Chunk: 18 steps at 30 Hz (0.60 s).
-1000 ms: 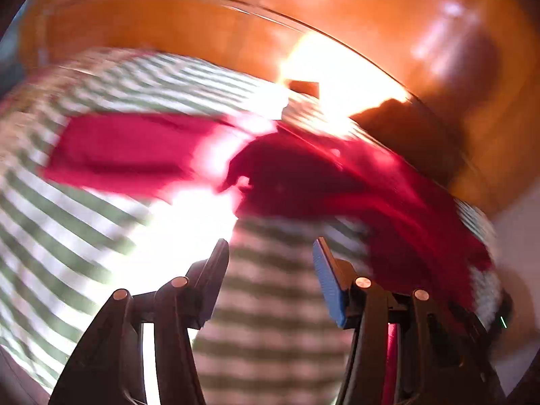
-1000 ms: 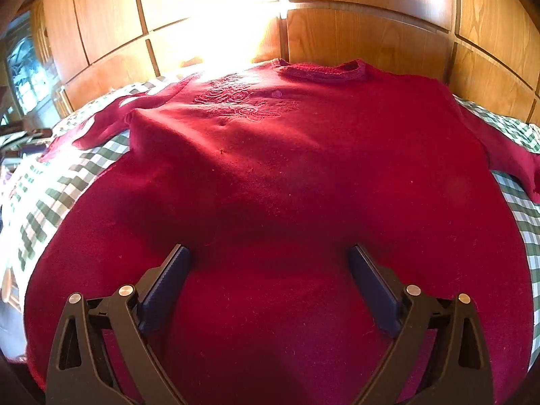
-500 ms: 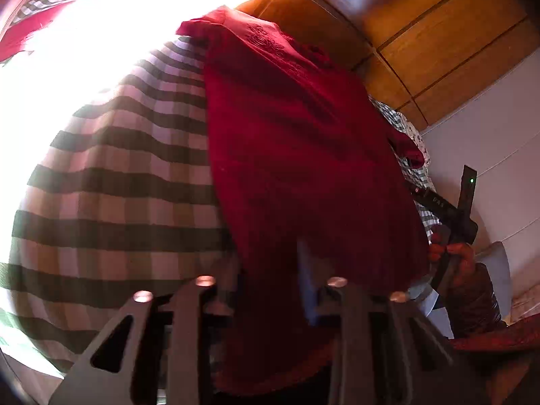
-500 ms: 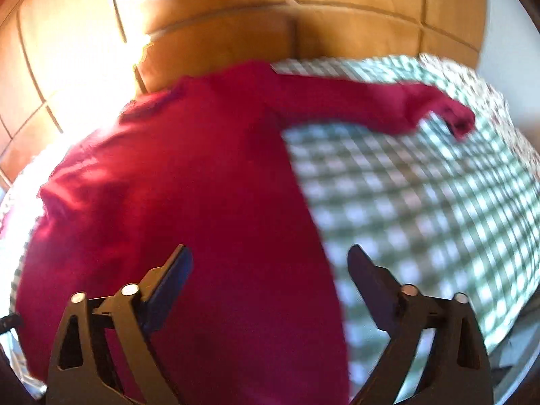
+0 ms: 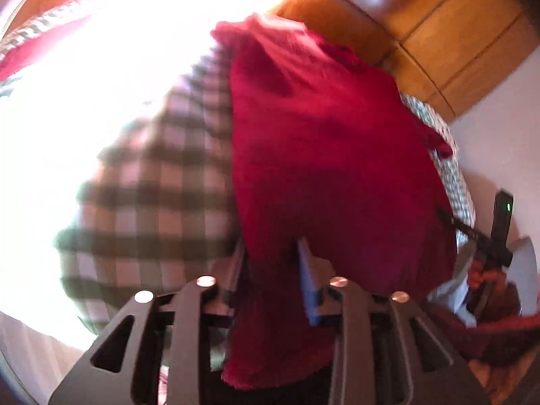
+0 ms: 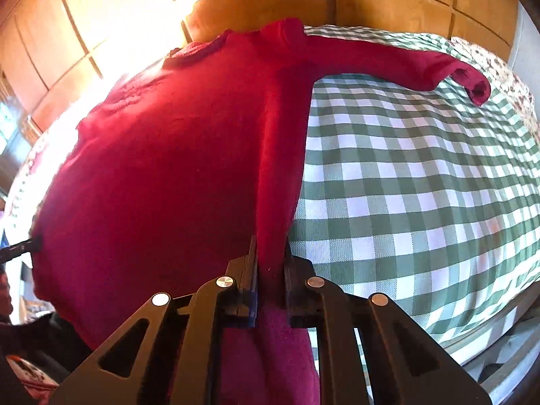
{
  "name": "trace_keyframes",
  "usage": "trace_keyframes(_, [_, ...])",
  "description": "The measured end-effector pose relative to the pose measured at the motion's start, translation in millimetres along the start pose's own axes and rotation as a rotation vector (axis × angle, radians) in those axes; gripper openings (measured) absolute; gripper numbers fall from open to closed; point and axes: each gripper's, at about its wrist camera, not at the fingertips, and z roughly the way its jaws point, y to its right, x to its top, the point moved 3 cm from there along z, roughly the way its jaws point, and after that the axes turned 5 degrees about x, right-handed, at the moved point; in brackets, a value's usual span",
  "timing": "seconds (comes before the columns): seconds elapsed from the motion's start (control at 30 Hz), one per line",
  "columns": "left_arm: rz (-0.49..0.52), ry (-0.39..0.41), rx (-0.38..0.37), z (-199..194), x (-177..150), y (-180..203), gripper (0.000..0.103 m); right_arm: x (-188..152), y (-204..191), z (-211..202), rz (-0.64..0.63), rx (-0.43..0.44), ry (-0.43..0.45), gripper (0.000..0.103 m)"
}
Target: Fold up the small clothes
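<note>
Red knitted sweater (image 6: 175,155) is spread on the green-and-white checked bedcover (image 6: 422,185), collar end toward the wooden panelled headboard (image 6: 388,3) behind. In the right wrist view its body is placed left, bare cover right; one sleeve (image 6: 398,64) is laid out rightward across the cover. Hem edge is caught between the right gripper (image 6: 270,253) jaws at the near side. Left gripper (image 5: 270,263) is seated at the opposite hem corner, fabric between its jaws, likely pinched; view is blurred.
</note>
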Motion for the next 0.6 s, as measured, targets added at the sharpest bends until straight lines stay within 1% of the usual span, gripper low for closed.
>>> trace_keyframes(0.03, [0.004, 0.036, 0.008, -5, 7, 2, 0.033, 5, 5, -2, 0.015, -0.002, 0.01, 0.023])
trace_keyframes(0.07, [0.01, 0.075, 0.007, -12, 17, 6, 0.034, 11, 13, -4, 0.032, -0.024, 0.033, 0.042])
trace_keyframes(0.1, [0.013, 0.108, 0.002, -16, 27, 10, 0.035, 12, 19, -9, 0.06, -0.036, 0.057, 0.052])
trace_keyframes(0.13, [0.02, 0.135, -0.002, -17, 35, 13, 0.036, 17, 28, -12, 0.101, -0.039, 0.081, 0.058])
trace_keyframes(0.2, [0.05, 0.172, 0.009, -12, 55, 27, 0.038, 32, 52, -14, 0.197, -0.043, 0.123, 0.058])
trace_keyframes(0.23, [0.071, 0.185, 0.019, -7, 64, 35, 0.041, 41, 67, -14, 0.245, -0.05, 0.149, 0.058])
trace_keyframes(0.3, [0.115, 0.192, 0.035, 7, 79, 51, 0.044, 60, 96, -10, 0.338, -0.055, 0.187, 0.058])
trace_keyframes(0.33, [0.13, 0.188, 0.061, 18, 86, 59, 0.047, 69, 107, -8, 0.373, -0.056, 0.2, 0.058])
trace_keyframes(0.43, [0.162, 0.153, 0.06, 47, 105, 86, 0.047, 97, 151, -9, 0.524, -0.031, 0.283, 0.058])
trace_keyframes(0.5, [0.185, 0.13, 0.076, 64, 110, 95, 0.047, 114, 180, -15, 0.628, -0.009, 0.351, 0.058])
trace_keyframes(0.57, [0.196, 0.1, 0.08, 80, 110, 103, 0.048, 125, 207, -17, 0.736, 0.034, 0.4, 0.058])
trace_keyframes(0.6, [0.199, 0.093, 0.086, 85, 111, 104, 0.048, 133, 227, -14, 0.817, 0.062, 0.424, 0.058])
